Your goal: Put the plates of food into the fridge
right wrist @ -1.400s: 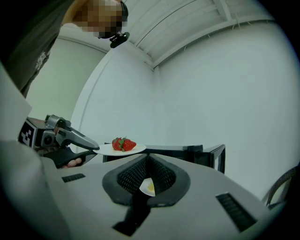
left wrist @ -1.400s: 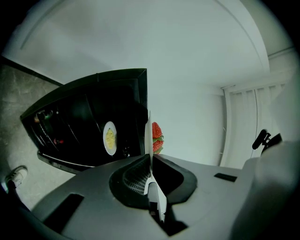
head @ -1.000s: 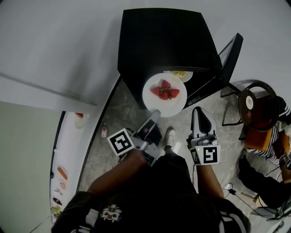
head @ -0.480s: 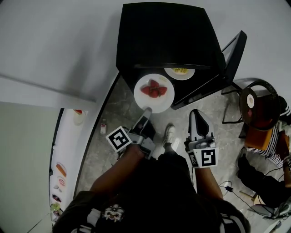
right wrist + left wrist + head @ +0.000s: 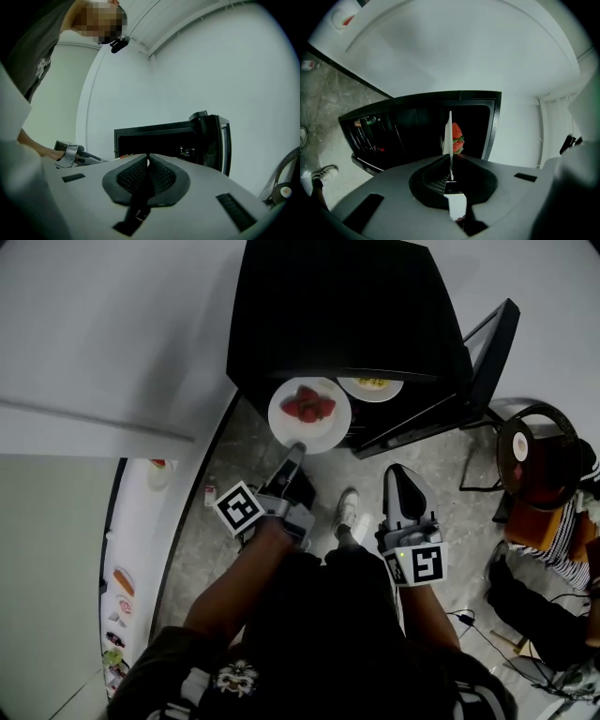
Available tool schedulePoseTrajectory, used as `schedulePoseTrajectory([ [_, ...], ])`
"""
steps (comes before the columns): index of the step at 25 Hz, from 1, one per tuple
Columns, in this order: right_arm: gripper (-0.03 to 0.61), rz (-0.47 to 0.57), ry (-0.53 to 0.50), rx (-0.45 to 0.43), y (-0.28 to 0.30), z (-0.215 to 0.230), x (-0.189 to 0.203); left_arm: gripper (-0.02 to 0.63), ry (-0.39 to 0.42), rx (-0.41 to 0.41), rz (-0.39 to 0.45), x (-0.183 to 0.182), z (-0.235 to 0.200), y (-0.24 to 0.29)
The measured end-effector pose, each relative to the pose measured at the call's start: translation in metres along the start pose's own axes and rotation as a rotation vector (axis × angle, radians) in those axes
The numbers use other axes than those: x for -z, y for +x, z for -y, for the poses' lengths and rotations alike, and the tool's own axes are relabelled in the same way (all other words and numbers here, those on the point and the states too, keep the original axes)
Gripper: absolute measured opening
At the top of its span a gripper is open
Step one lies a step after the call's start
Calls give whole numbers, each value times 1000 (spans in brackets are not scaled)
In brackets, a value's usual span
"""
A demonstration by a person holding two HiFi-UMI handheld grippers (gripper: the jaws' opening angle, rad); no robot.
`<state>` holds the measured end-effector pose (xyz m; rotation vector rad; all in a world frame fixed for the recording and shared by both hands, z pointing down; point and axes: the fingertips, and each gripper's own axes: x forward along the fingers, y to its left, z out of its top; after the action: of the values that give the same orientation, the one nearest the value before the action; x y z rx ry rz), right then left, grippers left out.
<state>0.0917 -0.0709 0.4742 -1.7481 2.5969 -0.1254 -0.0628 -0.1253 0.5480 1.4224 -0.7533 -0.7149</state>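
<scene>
My left gripper (image 5: 296, 448) is shut on the near rim of a white plate of strawberries (image 5: 309, 415), held level at the mouth of a small black fridge (image 5: 347, 315). In the left gripper view the plate (image 5: 449, 136) shows edge-on between the jaws, with the strawberries (image 5: 457, 138) against the dark open fridge (image 5: 422, 131). A second white plate with yellow food (image 5: 371, 386) lies inside the fridge, to the right. My right gripper (image 5: 401, 472) is shut with nothing in it, lower and to the right. Seen from the right gripper (image 5: 148, 161), the fridge (image 5: 154, 136) stands ahead.
The fridge door (image 5: 492, 343) stands open at the right. A round stool (image 5: 530, 451) and a seated person in a striped sleeve (image 5: 553, 531) are at the far right. A white counter (image 5: 131, 549) with small food items runs along the left. My shoe (image 5: 347, 512) is on the stone floor.
My left gripper has carried the strawberry plate forward and left, up to the fridge opening. The right gripper has drifted slightly forward, still shut.
</scene>
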Motion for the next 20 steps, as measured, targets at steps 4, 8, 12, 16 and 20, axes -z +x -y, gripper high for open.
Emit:
schedulePoseTrajectory([
  [4,34,-9,9,-2,1,8,6,32,3,-6,30,-10,-8,10],
  [8,34,-28,15,-7,-4,11,17,32,-6,-1,55,-20,-13,20],
  [12,34,-52,30,-7,-7,15,23,32,-13,1,88,-23,-13,29],
  [16,34,-49,45,-19,-5,17,24,32,-21,-6,115,-22,-17,36],
  [20,34,-41,52,-34,-2,17,22,32,-16,-21,135,-25,-22,41],
])
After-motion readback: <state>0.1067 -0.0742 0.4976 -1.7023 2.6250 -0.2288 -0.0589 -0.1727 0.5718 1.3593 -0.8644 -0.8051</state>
